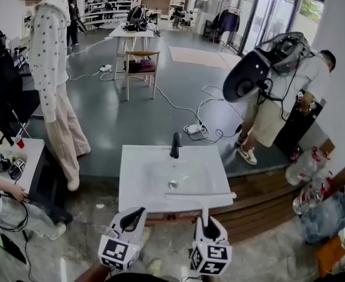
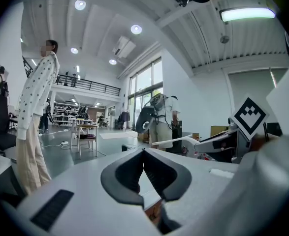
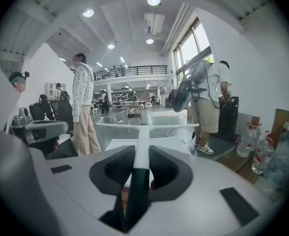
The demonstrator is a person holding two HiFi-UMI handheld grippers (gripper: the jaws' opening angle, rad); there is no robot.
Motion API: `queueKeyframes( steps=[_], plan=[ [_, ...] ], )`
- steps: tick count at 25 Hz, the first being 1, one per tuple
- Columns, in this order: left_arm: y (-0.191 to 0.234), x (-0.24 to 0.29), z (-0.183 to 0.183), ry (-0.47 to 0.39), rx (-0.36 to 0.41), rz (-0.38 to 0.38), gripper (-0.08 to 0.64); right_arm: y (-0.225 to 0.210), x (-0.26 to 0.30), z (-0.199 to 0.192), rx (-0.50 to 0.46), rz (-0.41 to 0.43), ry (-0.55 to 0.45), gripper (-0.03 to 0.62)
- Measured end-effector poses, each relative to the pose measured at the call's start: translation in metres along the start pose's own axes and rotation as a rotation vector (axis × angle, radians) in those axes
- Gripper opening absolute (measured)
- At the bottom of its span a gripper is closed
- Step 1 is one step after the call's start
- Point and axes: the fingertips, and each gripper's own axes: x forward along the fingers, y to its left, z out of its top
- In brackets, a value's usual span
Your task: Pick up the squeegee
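A white T-shaped squeegee [image 1: 200, 196] with a dark lower handle hangs over the front edge of the white sink [image 1: 137, 181], its blade lying crosswise. My right gripper [image 1: 206, 218] is shut on the handle. In the right gripper view the handle [image 3: 140, 156] runs up between the pads to the blade [image 3: 146, 126]. My left gripper [image 1: 140, 211] sits beside it on the left, shut with nothing in it; its tips [image 2: 143, 154] meet. The squeegee blade [image 2: 176, 140] also shows at the right of the left gripper view.
A black faucet [image 1: 175, 145] stands at the sink's far edge. A person in a dotted hoodie [image 1: 52, 69] stands at the left, another [image 1: 278, 98] bends at the right. Cables [image 1: 198, 125] cross the floor; bottles [image 1: 304, 166] and bags lie at the right.
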Motion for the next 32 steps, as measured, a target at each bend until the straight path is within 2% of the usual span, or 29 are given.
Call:
queueKeyframes(
  steps=[32],
  plan=[
    [0.0024,0.0090,0.0001,0.009,0.006,-0.010,0.003,0.0007,0.0059,0.0011,-0.009,-0.007,0.001,0.086]
  ],
)
